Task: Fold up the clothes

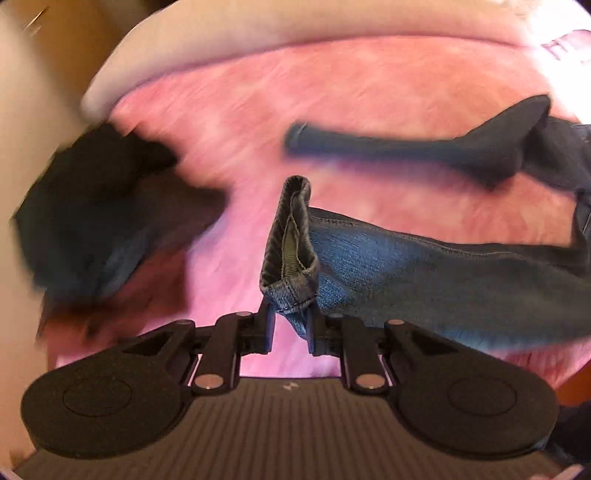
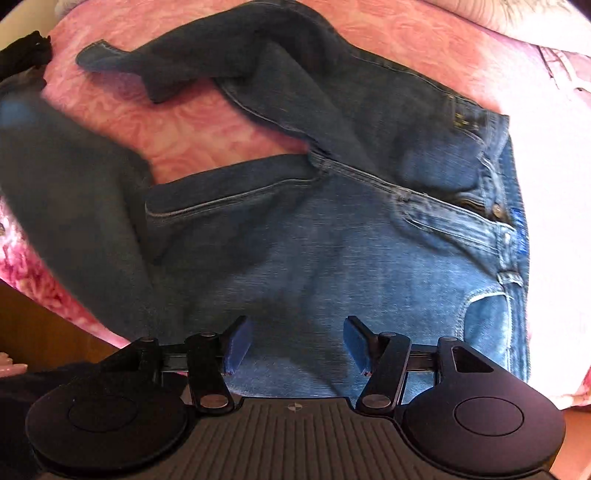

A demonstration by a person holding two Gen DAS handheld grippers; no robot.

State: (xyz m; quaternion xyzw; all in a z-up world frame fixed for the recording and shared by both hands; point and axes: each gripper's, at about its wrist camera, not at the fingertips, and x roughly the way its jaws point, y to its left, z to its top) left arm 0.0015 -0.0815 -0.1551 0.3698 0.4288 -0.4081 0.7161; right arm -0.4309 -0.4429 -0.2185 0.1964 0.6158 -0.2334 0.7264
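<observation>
Left tool: the left tool (image 1: 291,317) is pinched tight on the hem of one jeans leg, the cuff (image 1: 291,243) standing up folded between its fingers.
Held leg: from that cuff the denim runs off to the right edge of the left wrist view, lifted a little off the bed and blurred along its lower side.
Right tool: the right tool (image 2: 297,345) is spread wide and points down over the upper part of the jeans (image 2: 332,258); nothing lies between its blue pads (image 2: 238,343), and I cannot tell whether they touch the cloth.
Jeans: they lie front side up on the pink bedspread (image 2: 207,147), waistband, button and fly toward the right of the right wrist view, legs running to the left.
Far leg: the other leg (image 1: 406,147) lies flat across the bedspread beyond the held one, its end twisted.
Dark cloth: a dark garment (image 1: 92,206) sits bunched at the left of the bed, too blurred to name.
Bed edge: a pale pillow or bolster (image 1: 295,26) runs along the far side of the bedspread.
</observation>
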